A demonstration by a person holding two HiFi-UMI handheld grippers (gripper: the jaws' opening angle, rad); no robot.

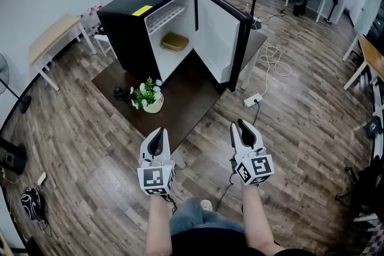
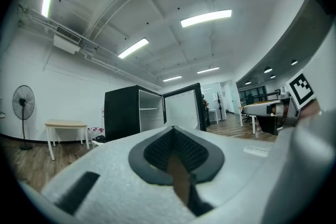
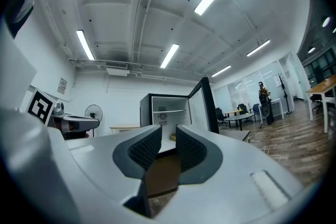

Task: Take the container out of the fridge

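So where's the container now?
Head view, top centre: the container sits on the floor of the open fridge, under the wire shelf, left of the door.

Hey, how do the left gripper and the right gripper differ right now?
The left gripper has its jaws pressed together; the right gripper has its jaws slightly apart, with a narrow gap. The left gripper's view shows the fridge's broad black side wall; the right gripper's view shows mostly its white inside. Both are empty, held low before the person, well short of the fridge.
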